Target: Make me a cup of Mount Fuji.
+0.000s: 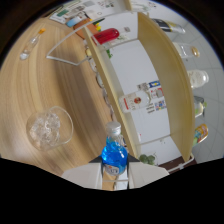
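Observation:
A small clear bottle of blue liquid [114, 151] with a pale cap stands upright between my white fingers [84, 175]. Both fingers press on its lower body, so the gripper [115, 176] is shut on it and the bottle's base is hidden. A clear glass filled with ice cubes [48, 129] sits on the wooden table [45, 85], ahead of the fingers and off to the left of the bottle.
A white shelf unit with light wood edges [131, 70] runs away beyond the bottle, holding a red container [106, 35] and small printed cans [145, 97]. More jars and bottles [197, 80] line its right side. A bent white straw-like rod [62, 57] lies on the far table.

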{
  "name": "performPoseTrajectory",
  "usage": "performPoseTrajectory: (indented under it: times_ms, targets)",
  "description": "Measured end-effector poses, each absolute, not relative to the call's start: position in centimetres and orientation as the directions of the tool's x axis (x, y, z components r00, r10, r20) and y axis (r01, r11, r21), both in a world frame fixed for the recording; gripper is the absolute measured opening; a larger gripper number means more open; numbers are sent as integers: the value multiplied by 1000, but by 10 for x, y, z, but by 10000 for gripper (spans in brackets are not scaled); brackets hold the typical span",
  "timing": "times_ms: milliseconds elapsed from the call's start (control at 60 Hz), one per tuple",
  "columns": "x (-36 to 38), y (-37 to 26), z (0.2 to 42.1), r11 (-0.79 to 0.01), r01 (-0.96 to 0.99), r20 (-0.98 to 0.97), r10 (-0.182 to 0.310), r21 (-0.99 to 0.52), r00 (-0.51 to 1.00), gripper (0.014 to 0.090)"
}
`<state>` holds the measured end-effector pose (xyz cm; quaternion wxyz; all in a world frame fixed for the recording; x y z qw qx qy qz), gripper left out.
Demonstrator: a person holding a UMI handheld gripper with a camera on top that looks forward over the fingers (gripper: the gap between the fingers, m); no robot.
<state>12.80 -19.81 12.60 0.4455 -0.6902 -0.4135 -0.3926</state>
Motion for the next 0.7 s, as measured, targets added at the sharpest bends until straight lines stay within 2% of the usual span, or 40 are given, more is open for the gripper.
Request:
performPoseTrajectory:
  times_ms: [100,150,217,267,417,567,650,700]
  targets:
    - [113,-197,125,-154,985,955,273,-73,113,347]
    - [108,-193,123,-91,995,961,277,51,-24,347]
    - [106,-197,118,-70,979,943,293,189,-161,348]
    - [108,-191,118,-57,965,932,280,256,-231,347]
    - [108,-188,121,-51,924,894,275,380,-353,347]
    - [112,-193,121,-64,939,905,297,338,-306,350]
    - [110,-201,132,-99,980,945,295,175,-139,350]
    - [108,-203,147,-117,993,963,269,19,14,348]
